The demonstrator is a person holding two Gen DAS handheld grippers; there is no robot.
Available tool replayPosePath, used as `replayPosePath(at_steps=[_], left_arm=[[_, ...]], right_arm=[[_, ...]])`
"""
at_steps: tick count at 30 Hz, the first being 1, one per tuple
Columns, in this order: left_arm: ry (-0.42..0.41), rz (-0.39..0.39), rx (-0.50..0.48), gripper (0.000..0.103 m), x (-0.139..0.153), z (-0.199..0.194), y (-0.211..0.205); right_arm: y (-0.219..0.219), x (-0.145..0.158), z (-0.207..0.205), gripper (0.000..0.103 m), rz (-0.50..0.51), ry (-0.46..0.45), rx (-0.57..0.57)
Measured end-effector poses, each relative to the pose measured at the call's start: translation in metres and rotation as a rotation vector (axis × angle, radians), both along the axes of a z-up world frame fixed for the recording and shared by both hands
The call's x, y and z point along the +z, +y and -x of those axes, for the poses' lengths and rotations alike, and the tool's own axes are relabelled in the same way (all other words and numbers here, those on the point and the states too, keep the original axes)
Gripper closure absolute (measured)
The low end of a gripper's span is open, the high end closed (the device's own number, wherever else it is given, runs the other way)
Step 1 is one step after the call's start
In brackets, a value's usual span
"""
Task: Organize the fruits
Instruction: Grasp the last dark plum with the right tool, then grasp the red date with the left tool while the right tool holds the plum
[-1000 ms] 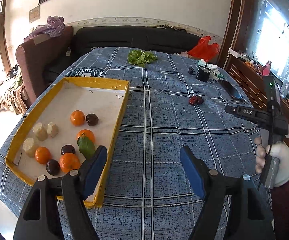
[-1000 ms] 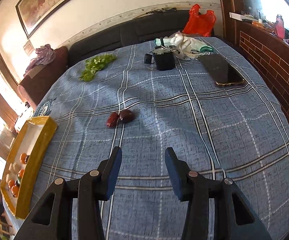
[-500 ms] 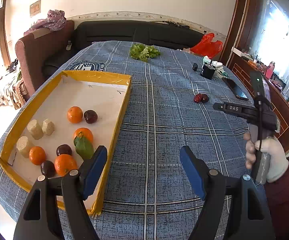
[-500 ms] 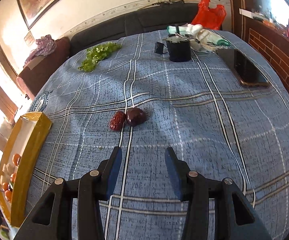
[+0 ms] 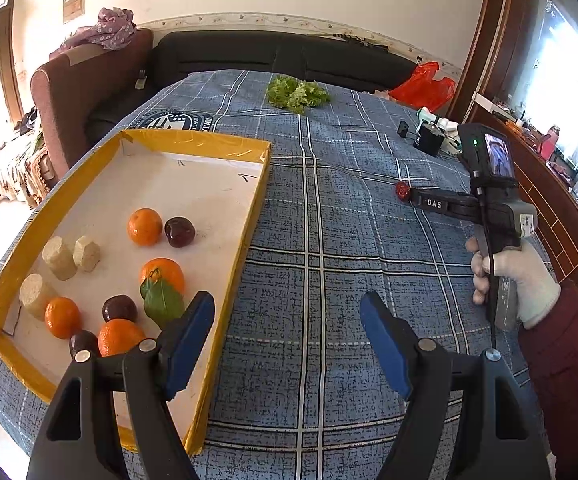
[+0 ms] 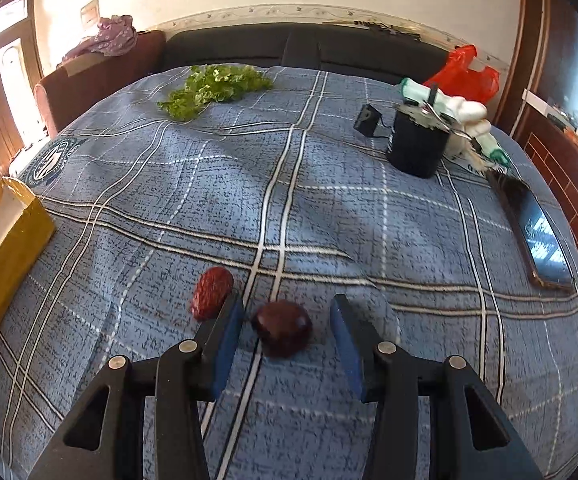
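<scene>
While the left gripper [image 5: 287,336] hangs spread near the tray [image 5: 225,280], the right gripper [image 6: 285,322] brackets a dark plum [image 6: 282,328], pads apart from it.

The right hand-held gripper [image 6: 287,326] now reaches out over the surface [image 6: 329,216] and down to the two dark red fruits; its open jaws bracket the round dark plum [image 6: 282,328], apart from both pads, with the wrinkled red date [image 6: 211,292] just outside the left finger. The left hand-held gripper [image 5: 287,336] sits slightly lower
</scene>
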State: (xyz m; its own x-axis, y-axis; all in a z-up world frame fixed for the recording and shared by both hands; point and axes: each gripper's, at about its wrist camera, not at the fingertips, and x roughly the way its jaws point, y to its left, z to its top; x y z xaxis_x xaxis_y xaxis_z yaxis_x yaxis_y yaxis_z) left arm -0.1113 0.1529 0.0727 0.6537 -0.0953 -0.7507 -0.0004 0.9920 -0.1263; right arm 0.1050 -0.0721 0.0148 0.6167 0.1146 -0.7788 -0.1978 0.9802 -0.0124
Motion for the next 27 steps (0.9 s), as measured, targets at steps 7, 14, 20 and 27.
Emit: replayPosePath(at_steps=[7, 14, 20, 27], left_arm=[[0.011, 0.02, -0.025, 0.028, 0.006, -0.008, -0.009], [-0.002, -0.026, -0.096, 0.028, 0.019, -0.041, -0.051], [0.028, -0.091, -0.158, 0.065, 0.001, -0.095, -0.097], [0.075, -0.063, -0.178, 0.066, -0.027, -0.166, -0.135]], right_arm=[[-0.006, 0.003, 0.006, 0.074, -0.055, 0.042, -0.001], [-0.038, 0.024, 0.059, 0.074, -0.234, 0.018, -0.042], [-0.068, 0.025, 0.076, 0.074, -0.351, -0.016, -0.095], [-0.082, 0.016, 0.07, 0.074, -0.437, 0.047, -0.101]])
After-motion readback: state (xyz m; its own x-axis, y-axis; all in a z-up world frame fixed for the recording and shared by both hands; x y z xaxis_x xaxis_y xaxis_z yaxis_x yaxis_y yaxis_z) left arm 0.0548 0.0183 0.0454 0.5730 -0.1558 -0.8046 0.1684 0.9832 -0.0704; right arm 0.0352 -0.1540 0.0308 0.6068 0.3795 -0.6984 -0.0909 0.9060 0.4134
